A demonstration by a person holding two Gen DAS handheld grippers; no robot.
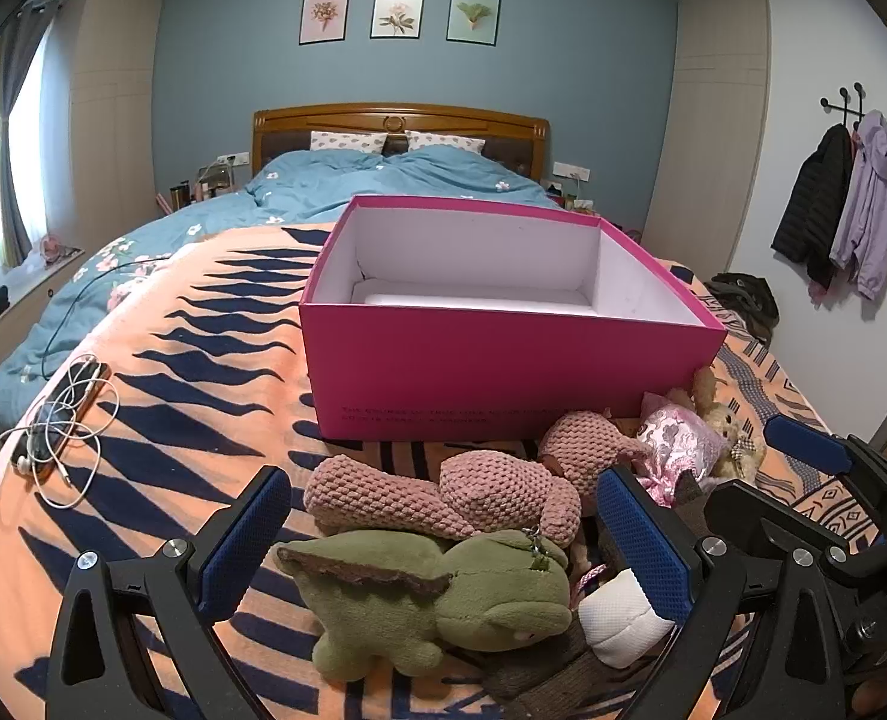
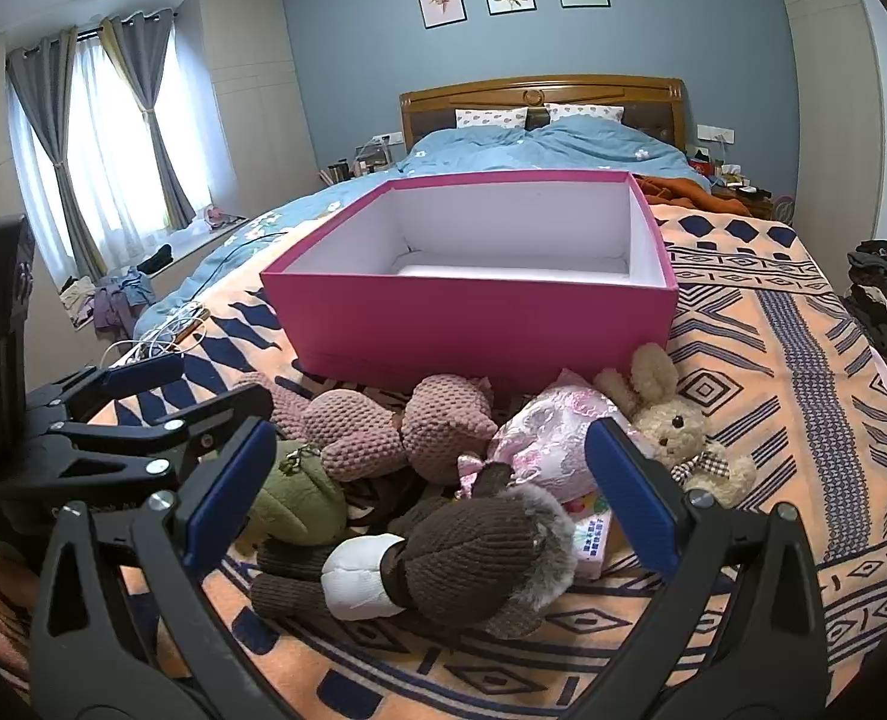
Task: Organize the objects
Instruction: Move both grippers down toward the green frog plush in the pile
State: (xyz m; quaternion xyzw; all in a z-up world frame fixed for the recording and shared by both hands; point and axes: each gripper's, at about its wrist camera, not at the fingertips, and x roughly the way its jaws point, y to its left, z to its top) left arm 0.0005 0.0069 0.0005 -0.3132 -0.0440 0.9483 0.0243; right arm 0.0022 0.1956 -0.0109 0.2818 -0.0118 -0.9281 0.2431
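left wrist view
left gripper (image 1: 443, 540): black frame, blue pads, jaws spread wide, nothing held; low over the toy pile.
green toy: green plush dinosaur with brown back ridge (image 1: 437, 597), lying on its side between the two pads, touching neither that I can tell.
pink toy: dusty-pink knitted plush (image 1: 443, 501), just behind the green one, touching it.
box: open magenta cardboard box with white inside (image 1: 503, 372), behind the toys, nothing visible in it.
brown toy: dark brown knitted plush with white muzzle (image 1: 614, 615), partly behind the right-hand pad.
right gripper (image 1: 803, 462): in at the right edge, pads apart, nothing between them.
phone: phone wrapped in white earphone cable (image 1: 62, 414), well left of the toys.
bed cover: orange blanket with navy pattern (image 1: 191, 360) under everything.

right wrist view
right gripper (image 2: 425, 498): jaws wide open, nothing held, brown knitted plush (image 2: 473, 558) lying between the pads.
rabbit: cream plush rabbit with checked bow (image 2: 677, 426), right of the pile, partly behind the right pad.
pink bundle: shiny pink patterned fabric item (image 2: 542, 441), between rabbit and pink knitted plush (image 2: 395, 432).
green dinosaur (image 2: 299, 501): near the left pad, contact unclear.
box (image 2: 473, 330): just behind the pile on the blanket (image 2: 791, 372), nothing seen inside.
left gripper (image 2: 149, 396): at the left edge, jaws apart.
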